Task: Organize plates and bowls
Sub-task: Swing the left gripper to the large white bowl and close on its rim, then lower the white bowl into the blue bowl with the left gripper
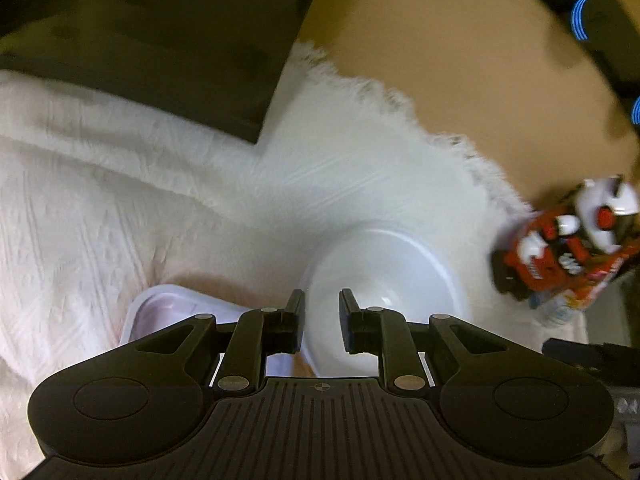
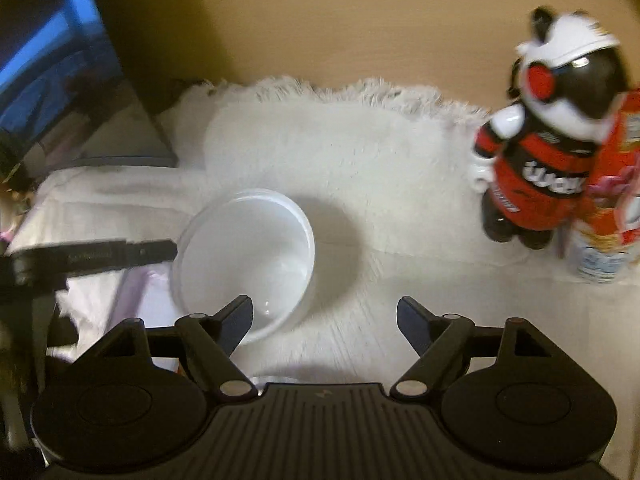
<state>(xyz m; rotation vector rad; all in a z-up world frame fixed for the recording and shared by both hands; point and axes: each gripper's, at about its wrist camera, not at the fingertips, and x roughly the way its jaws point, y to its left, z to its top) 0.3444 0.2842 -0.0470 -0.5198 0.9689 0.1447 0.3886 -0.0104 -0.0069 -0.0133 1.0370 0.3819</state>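
While the left gripper hangs over the near rim of a white bowl, its jaws stand close together with only a narrow gap, the bowl's near wall showing in that gap; whether the pads press on the rim cannot be told. Just left of it lies a pale lilac tray or plate, partly hidden under the gripper body. The right gripper has its jaws spread wide with nothing between them, its left finger in front of the bowl's near edge. That bowl sits upright on a white fringed cloth (blurred throughout). Beyond, at the cloth's right side, stands a black-and-white figurine in a red jersey, beside a printed can. Farther off lies the tan tabletop.
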